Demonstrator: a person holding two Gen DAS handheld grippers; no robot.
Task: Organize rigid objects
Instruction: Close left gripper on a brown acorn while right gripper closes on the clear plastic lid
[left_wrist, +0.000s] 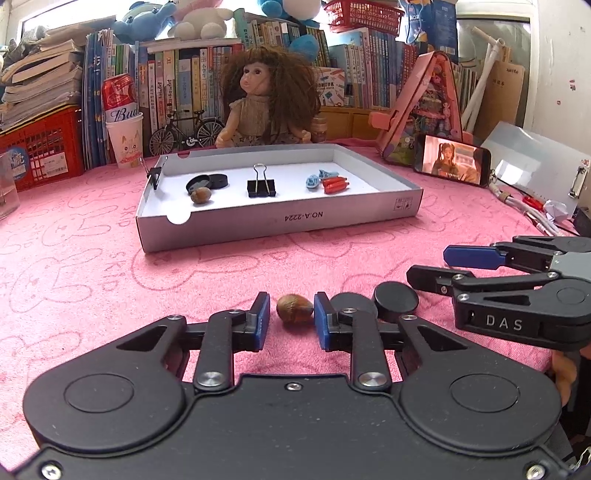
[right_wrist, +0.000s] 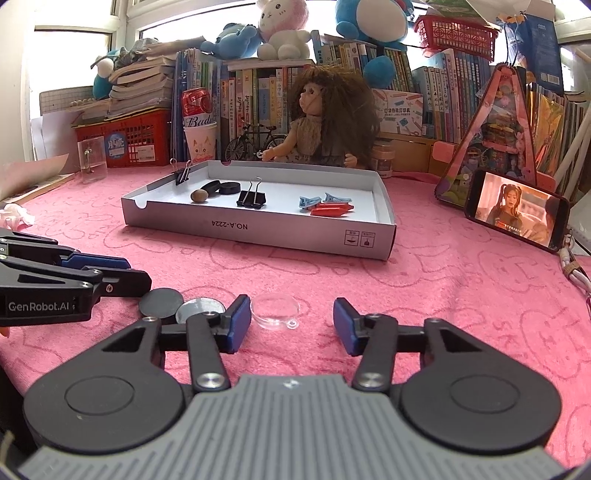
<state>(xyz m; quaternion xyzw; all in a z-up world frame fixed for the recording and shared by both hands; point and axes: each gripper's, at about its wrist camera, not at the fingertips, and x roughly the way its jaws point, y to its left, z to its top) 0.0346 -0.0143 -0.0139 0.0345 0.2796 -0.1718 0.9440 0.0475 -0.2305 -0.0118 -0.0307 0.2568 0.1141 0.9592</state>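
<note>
A brown nut (left_wrist: 294, 308) lies on the pink cloth between the fingers of my left gripper (left_wrist: 291, 320); the jaws are open around it, the right pad close to it. Two black discs (left_wrist: 396, 297) lie just right of it. My right gripper (right_wrist: 291, 325) is open, with a clear plastic dome (right_wrist: 275, 309) between its fingers, nearer the left pad. A black disc (right_wrist: 160, 302) and a mirror disc (right_wrist: 199, 308) lie to its left. The white tray (left_wrist: 280, 219) holds a nut (left_wrist: 201, 194), black discs (left_wrist: 217, 181), a binder clip (left_wrist: 261, 186), blue clips (left_wrist: 313, 181) and red clips (left_wrist: 335, 184).
A second binder clip (left_wrist: 155, 173) is clipped on the tray's left wall. A doll (left_wrist: 266, 99), toy bicycle (left_wrist: 186, 129), can on a cup (left_wrist: 123, 122), red crate (left_wrist: 40, 147) and books stand behind. A phone (right_wrist: 517, 208) plays at the right. A clear cup (right_wrist: 92, 158) stands far left.
</note>
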